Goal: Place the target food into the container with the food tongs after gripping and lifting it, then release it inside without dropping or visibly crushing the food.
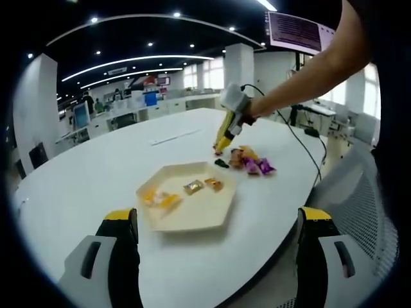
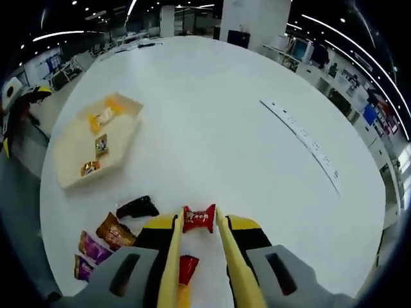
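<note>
Yellow tongs (image 2: pixel 196 256) run forward from the right tool (image 2: pixel 198 269), which is clamped on their arms, and their tips pinch a red wrapped candy (image 2: pixel 198 219) resting on the white worktop (image 2: pixel 244 115). I judge the candy light, its wrapper slick and crinkly, best held across the middle with gentle pressure. Beside it to the left lie a black packet (image 2: pixel 137 206) and several orange and purple wrapped snacks (image 2: pixel 101 242). The beige hexagonal tray (image 2: pixel 64 168), already holding some sweets, sits farther left, with bare worktop between. The left tool (image 1: pixel 215 256) hovers near the tray with jaws spread and nothing between them.
</note>
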{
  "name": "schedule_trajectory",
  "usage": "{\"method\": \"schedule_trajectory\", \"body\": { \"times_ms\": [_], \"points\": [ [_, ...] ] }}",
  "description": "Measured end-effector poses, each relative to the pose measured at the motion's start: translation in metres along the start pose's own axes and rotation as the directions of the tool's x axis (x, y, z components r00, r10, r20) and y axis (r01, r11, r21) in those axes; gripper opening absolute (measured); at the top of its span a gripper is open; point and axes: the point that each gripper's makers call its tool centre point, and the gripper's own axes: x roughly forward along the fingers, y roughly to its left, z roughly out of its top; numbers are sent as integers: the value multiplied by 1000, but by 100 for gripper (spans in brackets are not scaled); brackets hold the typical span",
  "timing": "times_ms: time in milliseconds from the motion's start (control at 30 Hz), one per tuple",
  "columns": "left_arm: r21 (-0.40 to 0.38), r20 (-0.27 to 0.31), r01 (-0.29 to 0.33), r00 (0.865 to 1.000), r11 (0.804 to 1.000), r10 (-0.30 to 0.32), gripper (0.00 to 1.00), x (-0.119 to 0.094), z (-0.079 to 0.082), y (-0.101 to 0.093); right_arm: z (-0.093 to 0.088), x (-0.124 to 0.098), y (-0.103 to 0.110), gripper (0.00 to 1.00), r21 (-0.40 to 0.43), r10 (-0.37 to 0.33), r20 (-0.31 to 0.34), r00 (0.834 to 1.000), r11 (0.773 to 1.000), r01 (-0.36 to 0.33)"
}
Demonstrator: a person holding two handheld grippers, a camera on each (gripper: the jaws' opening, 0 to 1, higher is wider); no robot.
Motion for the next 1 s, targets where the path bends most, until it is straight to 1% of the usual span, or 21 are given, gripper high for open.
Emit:
{"method": "schedule_trajectory", "body": {
  "times_ms": [33, 67, 100, 300, 500, 1000],
  "points": [
    [0, 0, -1, 1000, 1000, 1, 99, 0, 0, 0, -3, 2, 2, 25, -1, 2, -17, 1000, 1000, -2],
    [0, 1, -1, 1000, 1000, 1, 99, 0, -1, 1, 0, 3, 3, 24, -10, -1, 8, 1000, 1000, 1],
    [-1, 1, -1, 1000, 1000, 1, 99, 0, 0, 0, 1, 2, 1, 23, 19, -8, 4, 1000, 1000, 8],
    [-1, 2, -1, 1000, 1000, 1, 99, 0, 0, 0, 2, 2, 2, 20, 26, -14, -7, 1000, 1000, 15],
    [0, 2, -2, 1000, 1000, 2, 99, 0, 0, 1, 2, 1, 1, 20, 27, -20, -8, 1000, 999, 20],
    [2, 5, 1, 1000, 1000, -1, 99, 0, 1, 0, 7, -19, -4, 20, 38, -19, -7, 1000, 999, 19]
  ]
}}
